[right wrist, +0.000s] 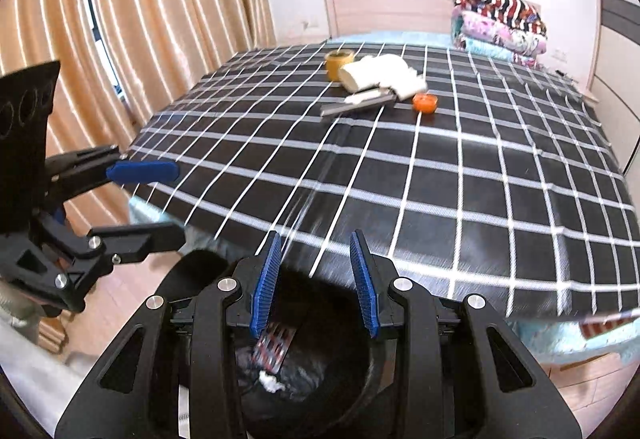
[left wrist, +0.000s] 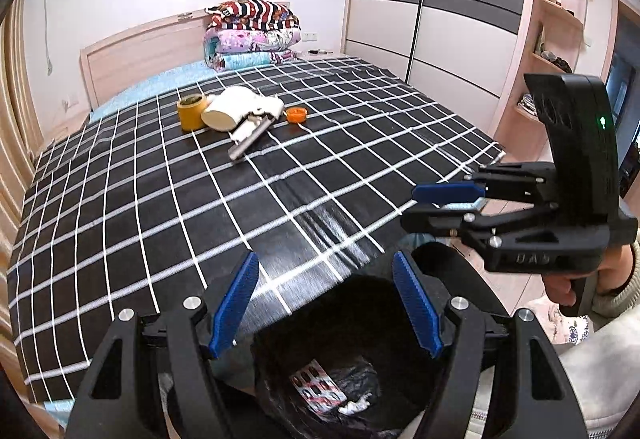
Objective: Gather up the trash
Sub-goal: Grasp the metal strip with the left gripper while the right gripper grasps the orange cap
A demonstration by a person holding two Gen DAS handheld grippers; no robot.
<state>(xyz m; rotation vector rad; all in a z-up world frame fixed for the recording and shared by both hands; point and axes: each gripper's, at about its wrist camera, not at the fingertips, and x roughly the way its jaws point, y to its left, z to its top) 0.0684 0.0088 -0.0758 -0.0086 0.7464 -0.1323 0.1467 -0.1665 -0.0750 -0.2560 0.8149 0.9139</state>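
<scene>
A black bin (left wrist: 460, 279) (right wrist: 356, 379) lined with a dark bag stands at the foot of the bed. In it lie a pill blister pack (left wrist: 318, 387) (right wrist: 276, 345) and a white crumpled scrap (left wrist: 354, 406) (right wrist: 269, 382). My left gripper (left wrist: 325, 305) is open and empty above the bin. My right gripper (right wrist: 316, 283) is open and empty above the bin too; it also shows in the left wrist view (left wrist: 416, 205). On the bed lie a yellow tape roll (left wrist: 192, 112) (right wrist: 338, 65), a white roll (left wrist: 230, 109) (right wrist: 380, 75), a grey bar (left wrist: 250, 143) (right wrist: 356, 105) and an orange lid (left wrist: 296, 115) (right wrist: 425, 102).
The bed has a black and white checked cover (left wrist: 160, 199) (right wrist: 480, 179). Folded quilts (left wrist: 250, 35) (right wrist: 500, 23) are stacked at the headboard. A wardrobe (left wrist: 440, 11) and shelves (left wrist: 560, 19) stand to the right, curtains (right wrist: 140, 19) to the left.
</scene>
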